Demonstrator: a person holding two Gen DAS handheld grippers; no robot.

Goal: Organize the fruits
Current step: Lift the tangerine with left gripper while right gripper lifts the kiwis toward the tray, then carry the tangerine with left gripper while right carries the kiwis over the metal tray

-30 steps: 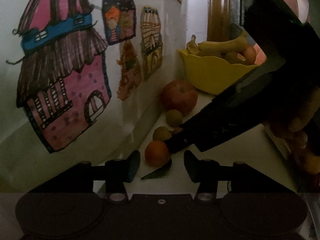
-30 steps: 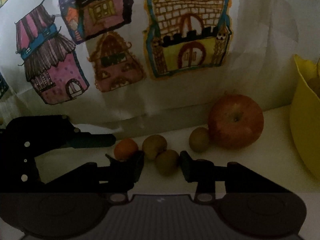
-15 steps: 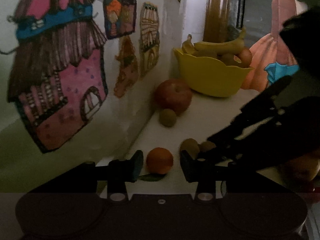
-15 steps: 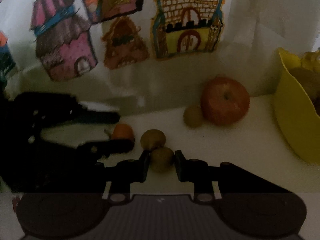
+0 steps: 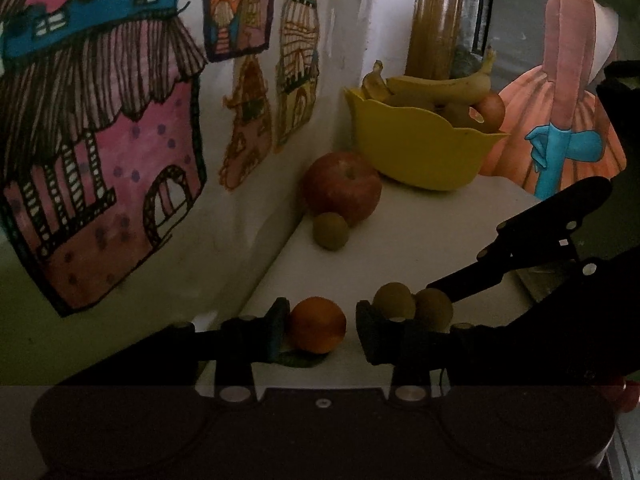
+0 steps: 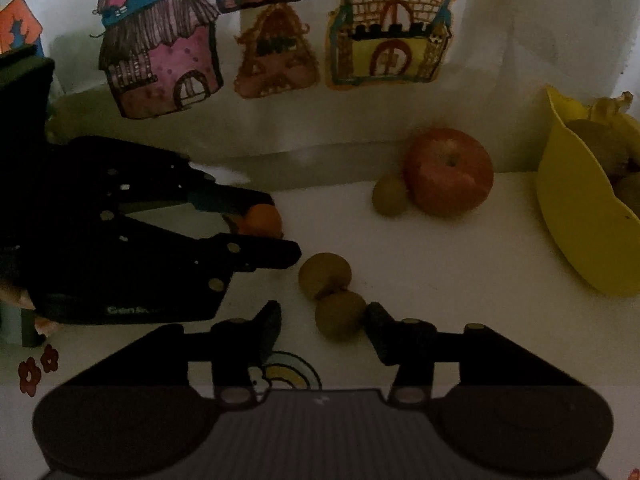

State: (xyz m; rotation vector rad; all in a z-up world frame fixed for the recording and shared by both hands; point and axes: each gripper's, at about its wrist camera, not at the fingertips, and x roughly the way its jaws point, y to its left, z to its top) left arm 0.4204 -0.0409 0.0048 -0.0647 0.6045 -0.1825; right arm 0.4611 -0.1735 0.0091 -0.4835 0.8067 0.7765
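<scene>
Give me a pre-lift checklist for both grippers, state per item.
1. Small orange fruit between left gripper fingers: ok; fingers closing, a slight gap shows at one pad.
2. Near round brown kiwi between right gripper fingers: ok, but fingers opening, no grip.
3. Second kiwi touches the near one: not ok, may roll.
4. Yellow plastic bowl has room: cannot tell, bananas and fruit already inside.
5. Red apple and small kiwi clear of both grippers: ok.
</scene>
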